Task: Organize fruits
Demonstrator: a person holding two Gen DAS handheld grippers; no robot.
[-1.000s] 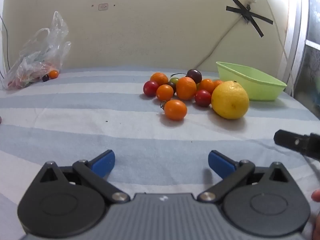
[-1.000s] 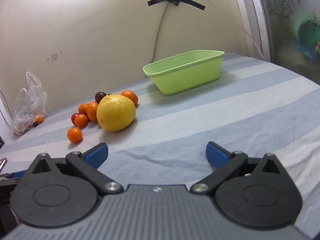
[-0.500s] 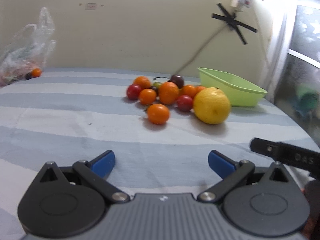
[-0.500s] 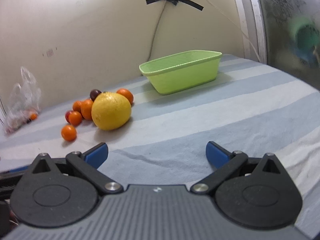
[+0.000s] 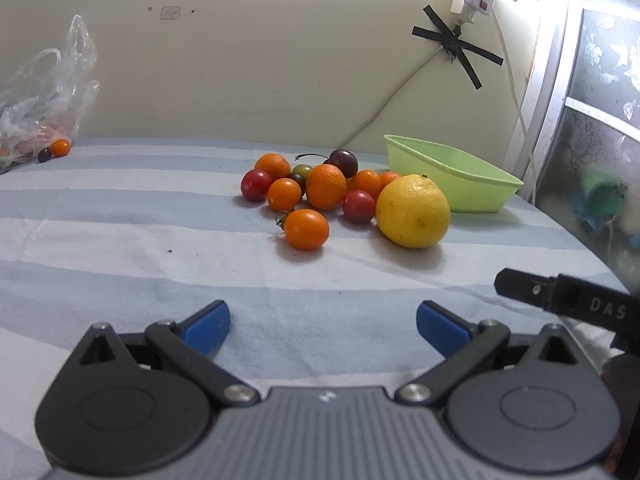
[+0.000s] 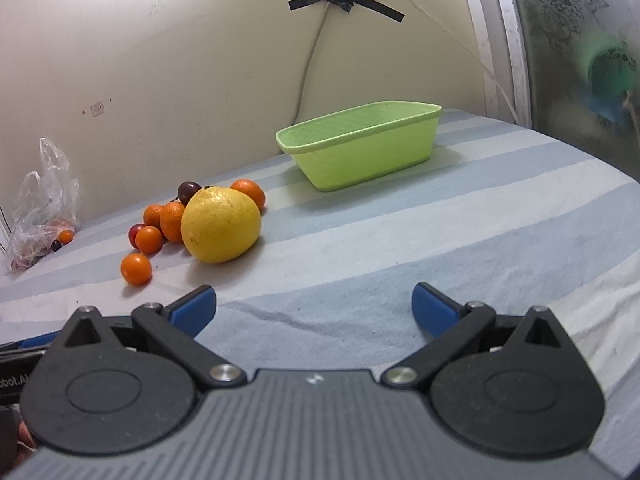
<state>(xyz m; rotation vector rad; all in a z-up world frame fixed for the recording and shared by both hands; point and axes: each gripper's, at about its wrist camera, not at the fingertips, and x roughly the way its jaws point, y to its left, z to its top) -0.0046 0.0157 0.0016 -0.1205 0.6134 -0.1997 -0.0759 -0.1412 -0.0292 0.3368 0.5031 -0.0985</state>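
A big yellow citrus (image 5: 413, 211) (image 6: 221, 224) lies on the striped cloth beside a cluster of small oranges (image 5: 325, 186) (image 6: 173, 221) and red, orange and dark cherry tomatoes (image 5: 306, 229) (image 6: 136, 268). A light green tub (image 5: 452, 178) (image 6: 360, 148) stands behind and right of them, empty as far as I see. My left gripper (image 5: 323, 322) is open and empty, well short of the fruit. My right gripper (image 6: 314, 306) is open and empty; part of it shows at the right of the left wrist view (image 5: 560, 298).
A clear plastic bag (image 5: 40, 104) (image 6: 40, 208) with more small fruit sits at the far left by the wall. A cable taped to the wall (image 5: 456, 46) hangs behind the tub. A window frame (image 6: 508, 40) borders the right side.
Both views shifted slightly; the fruit sits a little nearer and lower in the left wrist view than half a second ago. Nothing was taken hold of; both grippers stay open.
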